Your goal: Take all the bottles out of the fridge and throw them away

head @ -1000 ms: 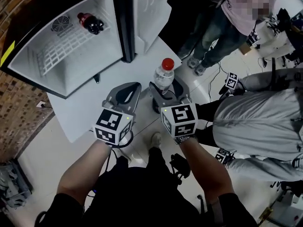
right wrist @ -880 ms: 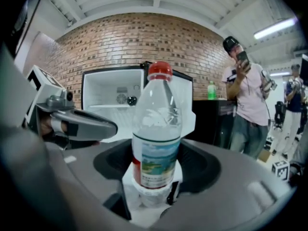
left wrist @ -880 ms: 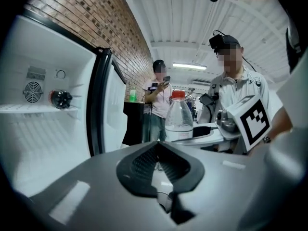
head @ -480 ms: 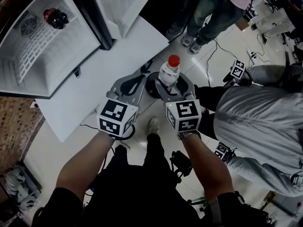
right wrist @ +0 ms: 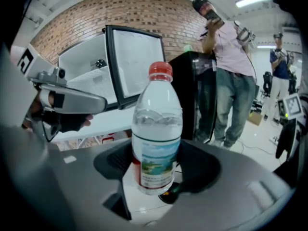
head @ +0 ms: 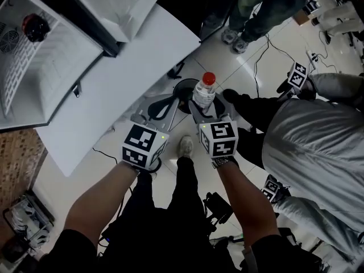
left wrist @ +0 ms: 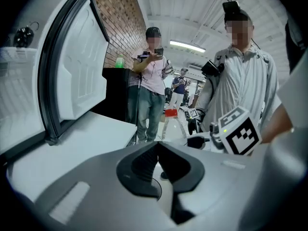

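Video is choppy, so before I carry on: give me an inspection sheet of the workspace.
Surface: white table beside the open fridge.
Job's things: water bottle held in the right gripper; dark bottle on the fridge shelf.
Clutter: nothing seen.
Grippers: left gripper shut, empty; right gripper shut on water bottle.
Cables: cable on the floor ahead.
Surroundings: bystander in jeans and bystander in grey close by.

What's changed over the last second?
Both claws drew back from the fridge, off the white table and out over the floor. The right claw still grips the red-capped water bottle; the left claw stays shut and empty. The dark bottle remains in the fridge.
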### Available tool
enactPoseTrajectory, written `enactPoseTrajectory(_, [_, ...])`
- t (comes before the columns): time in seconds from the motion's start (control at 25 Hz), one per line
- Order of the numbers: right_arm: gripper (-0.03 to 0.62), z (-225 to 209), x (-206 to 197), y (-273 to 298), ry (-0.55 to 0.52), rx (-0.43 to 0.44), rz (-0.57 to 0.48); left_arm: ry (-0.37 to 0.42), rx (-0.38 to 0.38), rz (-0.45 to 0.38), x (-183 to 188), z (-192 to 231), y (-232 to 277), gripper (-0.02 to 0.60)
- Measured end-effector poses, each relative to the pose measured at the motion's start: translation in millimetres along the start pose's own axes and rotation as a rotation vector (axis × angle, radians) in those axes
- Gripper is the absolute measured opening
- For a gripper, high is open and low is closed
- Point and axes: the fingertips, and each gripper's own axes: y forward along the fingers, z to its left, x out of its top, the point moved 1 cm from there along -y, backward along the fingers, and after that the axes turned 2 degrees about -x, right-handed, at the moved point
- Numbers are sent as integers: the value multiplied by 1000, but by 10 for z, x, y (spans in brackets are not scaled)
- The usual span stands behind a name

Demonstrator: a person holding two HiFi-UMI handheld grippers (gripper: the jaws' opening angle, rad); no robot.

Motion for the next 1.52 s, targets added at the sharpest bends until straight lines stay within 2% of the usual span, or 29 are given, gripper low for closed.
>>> enactPoseTrajectory(0.24, [285, -272, -543, 450, 46, -8, 80, -3, -9, 48, -354, 85, 434, 3])
enactPoseTrajectory(0.52, [285, -251, -1297, 709, 89, 11, 159, -15, 1, 97, -935, 1, 627, 3])
enactPoseTrajectory(0.96, [287, -455, -2390, 1576, 226, 5, 333, -28, -8, 172, -1581, 189, 871, 3])
enactPoseTrajectory(1.32, [295, -452, -2829, 1975, 266, -11, 407, -36, -14, 210, -1846, 304, 950, 3])
enactPoseTrajectory(1.48, [296, -573, -2856, 2110, 277, -44, 383, -35, -9, 218, -1912, 357, 954, 3])
enactPoseTrajectory(1.52, [279, -598, -2821, 2129, 273, -52, 366, -35, -8, 223, -1936, 370, 945, 3])
